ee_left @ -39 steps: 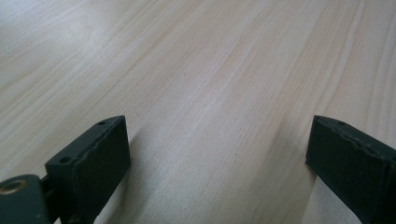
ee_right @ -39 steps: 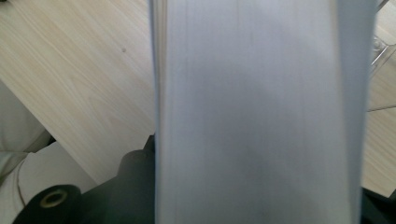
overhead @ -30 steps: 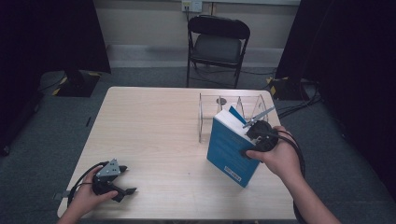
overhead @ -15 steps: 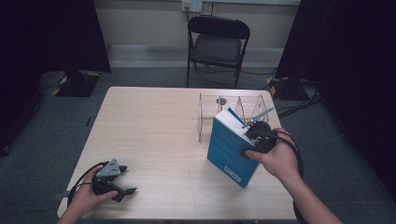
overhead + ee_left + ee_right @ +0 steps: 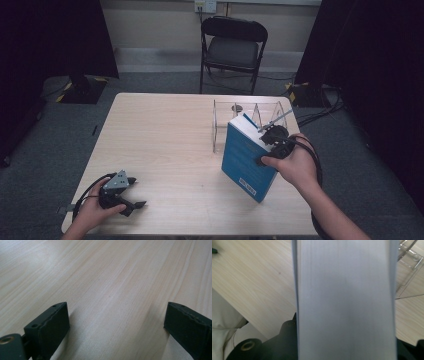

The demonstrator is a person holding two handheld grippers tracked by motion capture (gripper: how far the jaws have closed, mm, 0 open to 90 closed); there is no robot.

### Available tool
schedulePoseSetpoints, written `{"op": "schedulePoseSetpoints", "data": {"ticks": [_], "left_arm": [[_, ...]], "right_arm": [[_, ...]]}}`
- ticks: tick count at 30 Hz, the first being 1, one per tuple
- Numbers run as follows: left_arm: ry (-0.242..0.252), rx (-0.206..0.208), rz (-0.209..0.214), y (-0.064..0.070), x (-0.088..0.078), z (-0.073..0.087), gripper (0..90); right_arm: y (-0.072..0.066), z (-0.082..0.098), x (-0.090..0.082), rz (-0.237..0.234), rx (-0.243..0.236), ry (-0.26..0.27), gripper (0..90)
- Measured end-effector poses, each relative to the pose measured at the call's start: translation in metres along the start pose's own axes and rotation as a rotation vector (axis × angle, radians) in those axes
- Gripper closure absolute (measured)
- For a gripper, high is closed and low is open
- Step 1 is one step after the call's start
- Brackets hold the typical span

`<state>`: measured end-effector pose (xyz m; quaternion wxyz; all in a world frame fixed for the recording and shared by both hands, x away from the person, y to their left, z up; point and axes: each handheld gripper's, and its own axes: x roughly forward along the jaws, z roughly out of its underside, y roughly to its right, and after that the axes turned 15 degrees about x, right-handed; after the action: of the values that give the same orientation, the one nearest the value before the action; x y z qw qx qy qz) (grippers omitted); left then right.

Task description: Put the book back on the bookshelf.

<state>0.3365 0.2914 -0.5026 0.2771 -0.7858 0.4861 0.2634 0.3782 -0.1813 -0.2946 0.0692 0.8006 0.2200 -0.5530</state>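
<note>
The right hand-held gripper, at the right of the high view, has just been closing and is clamped on a thick blue book, whose grey page edge runs up between its jaws in the right gripper view. The book stands tilted on the pale wooden desk, just in front of a clear plastic divider rack near the desk's far right edge. At the lower left, the left hand-held gripper rests on the desk with its jaws wide apart over bare wood, well apart from the book.
</note>
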Motion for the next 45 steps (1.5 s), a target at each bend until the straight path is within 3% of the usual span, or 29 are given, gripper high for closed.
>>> {"op": "schedulePoseSetpoints", "data": {"ticks": [6,22,26,32,45], "left_arm": [[-0.002,0.002,0.002,0.0,0.0,0.0,5.5],[0.001,0.004,0.016,0.0,0.001,0.0,3.7],[0.001,0.005,0.016,0.0,0.001,0.0,3.7],[-0.003,0.006,0.018,0.0,0.0,0.0,3.7],[-0.008,0.01,0.027,0.0,0.001,-0.001,1.7]], "right_arm": [[0.001,-0.009,0.001,-0.006,0.055,0.004,61.8],[-0.003,-0.04,-0.005,0.009,0.1,0.03,61.8],[-0.002,-0.047,-0.007,0.0,0.13,0.036,61.8],[-0.007,-0.055,-0.004,0.027,0.163,0.04,61.8],[-0.017,-0.068,-0.002,0.035,0.16,0.042,61.8]]}}
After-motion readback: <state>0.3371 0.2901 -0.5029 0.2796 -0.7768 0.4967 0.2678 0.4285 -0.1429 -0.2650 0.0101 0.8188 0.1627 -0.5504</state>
